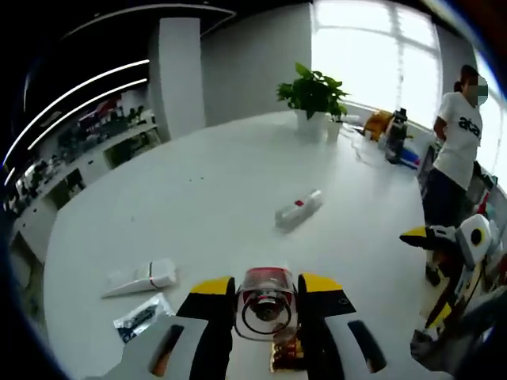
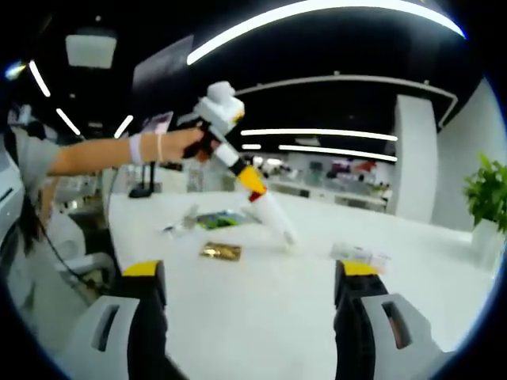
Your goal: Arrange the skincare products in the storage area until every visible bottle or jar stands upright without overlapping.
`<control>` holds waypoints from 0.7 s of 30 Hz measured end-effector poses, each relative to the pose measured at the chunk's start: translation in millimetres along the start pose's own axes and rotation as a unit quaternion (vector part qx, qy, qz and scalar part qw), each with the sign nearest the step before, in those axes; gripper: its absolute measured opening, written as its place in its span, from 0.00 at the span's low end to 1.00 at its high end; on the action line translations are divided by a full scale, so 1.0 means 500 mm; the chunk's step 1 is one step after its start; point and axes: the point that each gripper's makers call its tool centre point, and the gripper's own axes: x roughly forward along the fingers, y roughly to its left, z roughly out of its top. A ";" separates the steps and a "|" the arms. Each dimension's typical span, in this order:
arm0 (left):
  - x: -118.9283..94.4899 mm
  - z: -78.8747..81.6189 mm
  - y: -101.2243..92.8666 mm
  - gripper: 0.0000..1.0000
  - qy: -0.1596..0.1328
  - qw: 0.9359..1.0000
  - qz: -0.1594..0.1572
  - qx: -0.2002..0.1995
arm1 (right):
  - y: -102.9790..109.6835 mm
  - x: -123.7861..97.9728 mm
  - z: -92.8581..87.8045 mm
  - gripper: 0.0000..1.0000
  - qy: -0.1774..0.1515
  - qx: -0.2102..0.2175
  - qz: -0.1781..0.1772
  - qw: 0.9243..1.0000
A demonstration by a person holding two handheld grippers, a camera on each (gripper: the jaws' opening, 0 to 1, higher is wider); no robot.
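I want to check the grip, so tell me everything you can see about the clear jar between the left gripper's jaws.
The clear jar is small, round and see-through, plastic or glass by its look, with a red band near its top and a dark ring showing through its front. It sits between the yellow-tipped jaws of the left gripper, which close on both its sides. It lies low in the left gripper view, over the white table. A gold packet lies just beneath it; whether the jar rests on the table cannot be told.

The left gripper [image 1: 266, 294] clamps a clear jar [image 1: 265, 303] between its 2 jaws above the white table [image 1: 222, 198]. A bottle [image 1: 299, 210] lies on its side ahead; a tube [image 1: 141, 278] lies left.
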 end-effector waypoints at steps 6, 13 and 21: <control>0.005 0.015 -0.006 0.31 0.020 1.000 0.002 0.002 | -0.019 0.109 0.023 0.89 -0.001 -0.002 0.027 1.000; 0.014 0.030 -0.007 0.31 0.051 0.999 0.002 0.002 | -0.059 0.228 0.008 0.88 0.021 0.009 0.010 1.000; 0.031 0.057 -0.006 0.31 0.064 0.998 0.005 0.003 | -0.113 0.312 0.000 0.84 0.051 -0.004 -0.032 0.998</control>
